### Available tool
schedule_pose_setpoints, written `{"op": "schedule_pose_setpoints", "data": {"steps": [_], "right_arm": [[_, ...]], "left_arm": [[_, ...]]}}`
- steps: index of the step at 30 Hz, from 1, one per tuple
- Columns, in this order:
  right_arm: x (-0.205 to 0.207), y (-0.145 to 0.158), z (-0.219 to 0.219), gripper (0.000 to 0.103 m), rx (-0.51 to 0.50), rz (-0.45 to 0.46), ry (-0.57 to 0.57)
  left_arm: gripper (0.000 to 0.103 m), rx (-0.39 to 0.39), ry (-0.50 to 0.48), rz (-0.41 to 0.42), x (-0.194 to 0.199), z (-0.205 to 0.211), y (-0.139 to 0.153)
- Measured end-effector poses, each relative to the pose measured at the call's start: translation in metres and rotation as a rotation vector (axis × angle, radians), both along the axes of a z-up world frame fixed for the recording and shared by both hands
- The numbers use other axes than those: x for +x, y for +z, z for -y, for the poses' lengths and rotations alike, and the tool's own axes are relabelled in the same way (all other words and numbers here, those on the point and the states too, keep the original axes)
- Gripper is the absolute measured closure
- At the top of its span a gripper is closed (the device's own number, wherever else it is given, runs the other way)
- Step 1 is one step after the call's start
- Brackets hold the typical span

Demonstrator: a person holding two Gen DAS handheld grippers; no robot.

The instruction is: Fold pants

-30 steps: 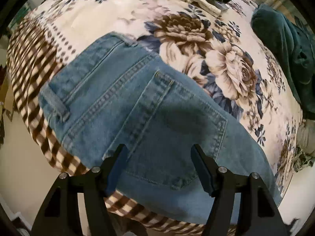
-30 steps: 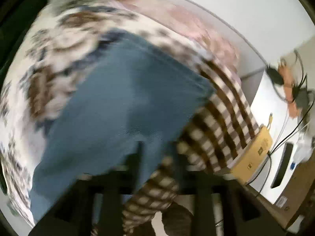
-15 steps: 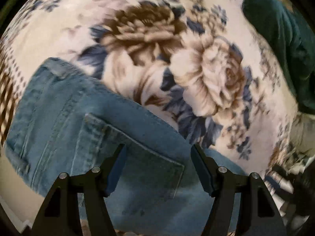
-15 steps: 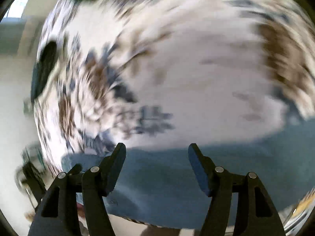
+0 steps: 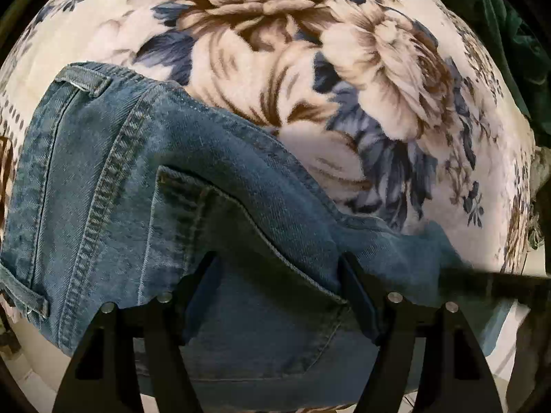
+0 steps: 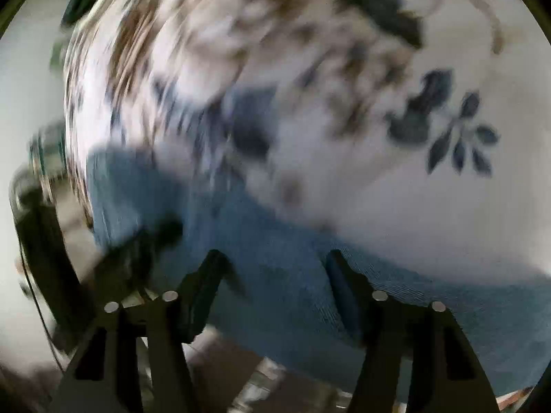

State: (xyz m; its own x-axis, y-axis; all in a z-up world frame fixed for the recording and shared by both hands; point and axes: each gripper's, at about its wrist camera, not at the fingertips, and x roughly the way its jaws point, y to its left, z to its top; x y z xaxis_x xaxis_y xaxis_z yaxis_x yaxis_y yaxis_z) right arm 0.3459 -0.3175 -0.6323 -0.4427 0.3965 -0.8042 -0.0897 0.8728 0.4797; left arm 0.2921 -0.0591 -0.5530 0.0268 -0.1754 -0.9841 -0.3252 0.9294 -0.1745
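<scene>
Both grippers are advancing closer over the jeans (image 5: 213,206) on the floral blanket (image 5: 275,51); left gripper (image 5: 279,296) and right gripper (image 6: 272,289) are hovering released, positioning to grasp the fabric's edge.

**Right wrist view: gripper over denim**

Frame was motion-blurred. Right gripper (image 6: 272,268) had its jaws spread apart, both fingers over the blue pants (image 6: 275,258). Pants lay on the floral blanket (image 6: 396,206), which extended beyond their far edge.
</scene>
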Motion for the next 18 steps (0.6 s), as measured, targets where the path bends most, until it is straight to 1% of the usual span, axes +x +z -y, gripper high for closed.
{"op": "schedule_pose_setpoints", "data": {"steps": [1, 2, 4, 7, 10, 12, 13, 15, 16, 18], "right_arm": [[-0.008, 0.003, -0.005, 0.04, 0.005, -0.013, 0.063], [-0.01, 0.006, -0.007, 0.04, 0.002, -0.011, 0.095], [-0.006, 0.011, -0.01, 0.04, -0.005, 0.008, 0.122], [0.015, 0.013, -0.003, 0.04, 0.018, 0.041, 0.006], [0.035, 0.006, 0.007, 0.04, 0.049, 0.058, -0.121], [0.04, -0.004, 0.001, 0.04, 0.042, 0.032, -0.137], [0.039, -0.009, -0.005, 0.042, 0.039, 0.015, -0.112], [0.03, -0.013, -0.016, 0.082, 0.014, 0.008, -0.038], [0.028, -0.011, -0.02, 0.082, -0.014, 0.032, -0.015], [0.025, -0.004, -0.018, 0.087, -0.031, 0.076, -0.066]], "left_arm": [[0.033, -0.003, -0.004, -0.002, -0.001, 0.0, -0.001], [0.033, -0.006, -0.003, -0.002, -0.003, -0.001, -0.001], [0.033, -0.005, -0.011, -0.001, -0.005, -0.003, 0.001], [0.033, -0.01, -0.007, 0.006, -0.008, -0.004, 0.0], [0.033, -0.013, -0.004, 0.006, -0.004, -0.004, -0.003], [0.033, -0.013, -0.005, 0.007, -0.004, -0.003, -0.004], [0.033, -0.014, -0.004, 0.007, -0.002, -0.002, -0.003], [0.033, -0.018, -0.002, 0.003, 0.0, -0.003, -0.004], [0.033, -0.025, 0.004, -0.001, 0.002, -0.005, -0.003], [0.033, -0.05, 0.038, -0.006, 0.003, -0.013, 0.005]]}}
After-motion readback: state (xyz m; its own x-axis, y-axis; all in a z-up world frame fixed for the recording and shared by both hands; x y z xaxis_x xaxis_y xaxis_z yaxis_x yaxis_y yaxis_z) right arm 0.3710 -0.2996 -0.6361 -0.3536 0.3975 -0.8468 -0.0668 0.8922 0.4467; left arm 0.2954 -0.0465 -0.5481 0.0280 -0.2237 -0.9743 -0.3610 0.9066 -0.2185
